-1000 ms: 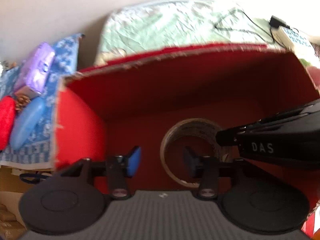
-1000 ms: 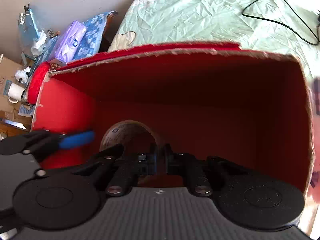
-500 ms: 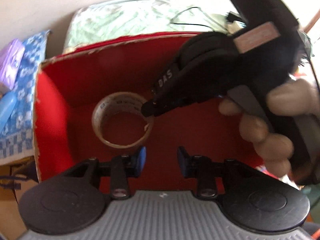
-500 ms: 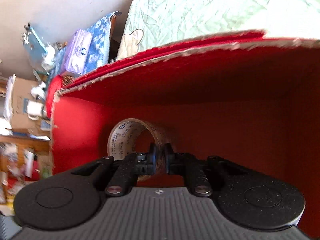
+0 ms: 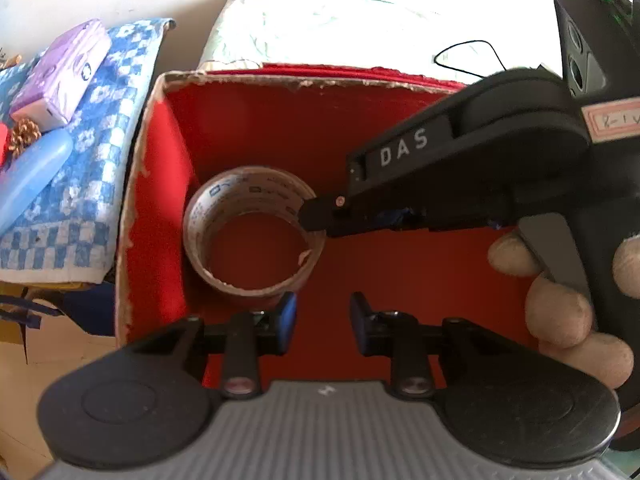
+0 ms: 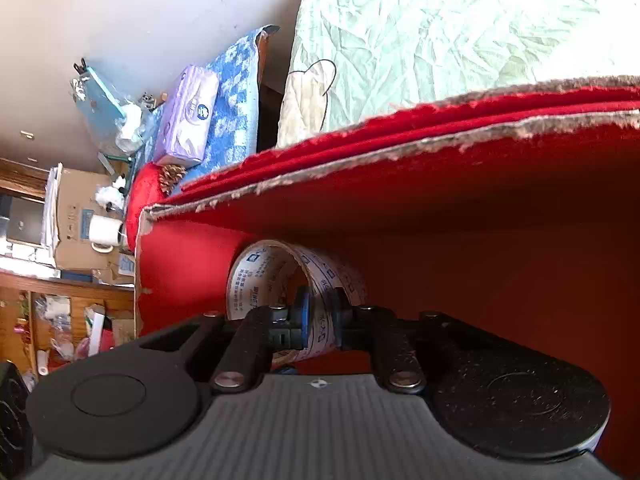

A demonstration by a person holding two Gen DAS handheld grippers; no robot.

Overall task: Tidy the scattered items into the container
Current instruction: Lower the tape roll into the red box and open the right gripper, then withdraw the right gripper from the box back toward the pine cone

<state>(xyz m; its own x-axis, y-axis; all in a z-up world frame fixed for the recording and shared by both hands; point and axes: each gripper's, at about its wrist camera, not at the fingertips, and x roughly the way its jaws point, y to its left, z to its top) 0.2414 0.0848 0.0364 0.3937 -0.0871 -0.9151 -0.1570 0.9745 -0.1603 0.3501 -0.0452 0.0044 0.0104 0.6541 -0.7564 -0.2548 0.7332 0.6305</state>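
One roll of tape (image 5: 252,236) sits deep in the red box (image 5: 160,208), left of centre in the left wrist view, and the right gripper (image 6: 318,320) has its jaws clamped on the roll's wall! Placement looks to be the step in hand. Left gripper (image 5: 322,320) hangs at lower centre with jaws parted, holding nothing. Next, by my read: spread those right jaws, let the roll settle on the box floor, then lift clear of the frayed rim.
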